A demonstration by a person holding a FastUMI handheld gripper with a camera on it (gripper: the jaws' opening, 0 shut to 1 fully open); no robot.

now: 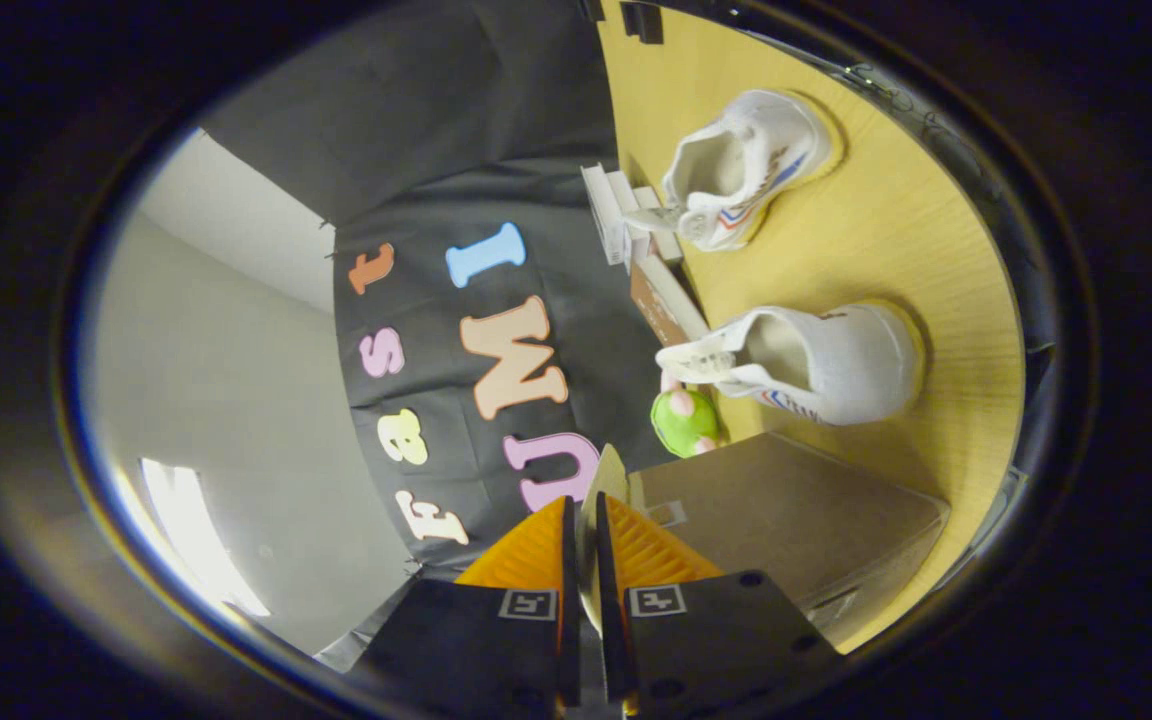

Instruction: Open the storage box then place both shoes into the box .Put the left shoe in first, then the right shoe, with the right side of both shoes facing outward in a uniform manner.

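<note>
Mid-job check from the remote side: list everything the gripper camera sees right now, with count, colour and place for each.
Storage box: one, brown cardboard, on the table just beyond the fingers; a thin flap of it is pinched between the fingers.
Shoes: two, white with red and blue side stripes, on the table beyond the box; the nearer shoe sits close to the box, the farther shoe well beyond it.
Toy: one, green with pink, between the box and the nearer shoe, against the wall.
Small boxes: a few, white and brown, along the wall beside the shoes.
Table: one, light wood.
Wall cloth: one, black.
Gripper: one, fingers closed on the flap.
</note>
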